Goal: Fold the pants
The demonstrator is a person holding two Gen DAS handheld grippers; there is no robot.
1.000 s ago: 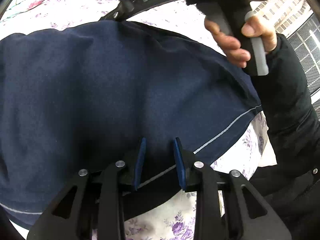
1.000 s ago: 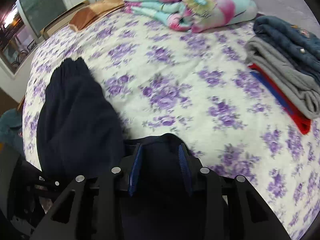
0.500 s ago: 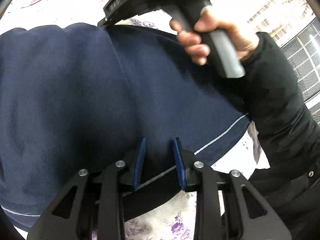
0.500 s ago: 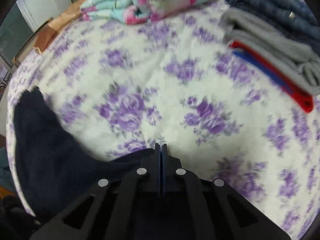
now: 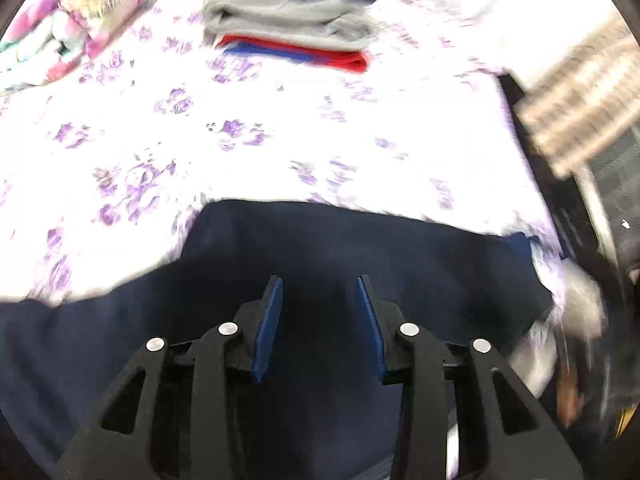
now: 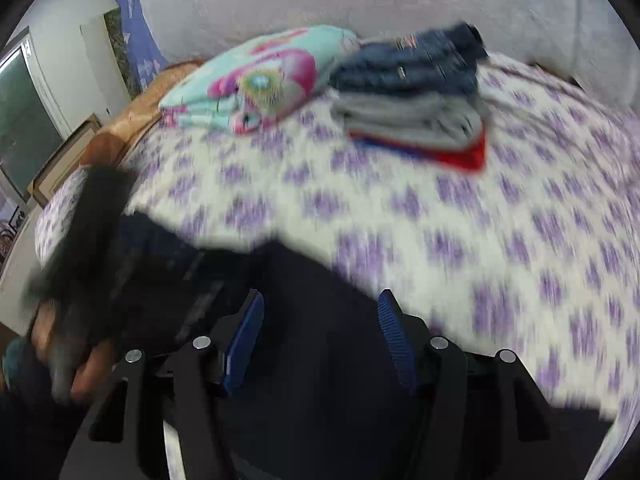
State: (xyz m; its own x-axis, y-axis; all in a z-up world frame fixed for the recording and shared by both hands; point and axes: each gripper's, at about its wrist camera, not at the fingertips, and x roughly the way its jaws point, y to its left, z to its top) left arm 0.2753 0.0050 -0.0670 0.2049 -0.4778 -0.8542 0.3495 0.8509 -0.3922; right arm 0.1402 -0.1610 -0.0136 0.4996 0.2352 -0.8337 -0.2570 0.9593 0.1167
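Pants: the navy pants [image 5: 340, 264] lay on the flowered bed [image 5: 280, 152], filling the lower half of the left wrist view and the lower middle of the right wrist view [image 6: 320, 320]; the far edge ran fairly straight, which reads as a fold already laid.
Left gripper: the left gripper [image 5: 320, 308] hung over the cloth at the bottom centre, its blue-padded fingers [image 5: 269, 320] well apart with nothing between them, likely so the cloth could lie as set.
Right gripper: the right gripper [image 6: 320, 332] stood wide open above the dark fabric, holding nothing.
Stack: folded clothes [image 5: 292, 20] sat at the top of the frame, well apart from the pants, probably finished work kept aside.
Blanket: a pink and teal blanket [image 6: 256, 80] lay upper centre in the right wrist view.
Hard to tell: both views were smeared by motion; the dark shape at lower left of the right wrist view looked like a hand on the other tool; whether the fingers touched the cloth cannot be told; waistband and leg ends were cut off.
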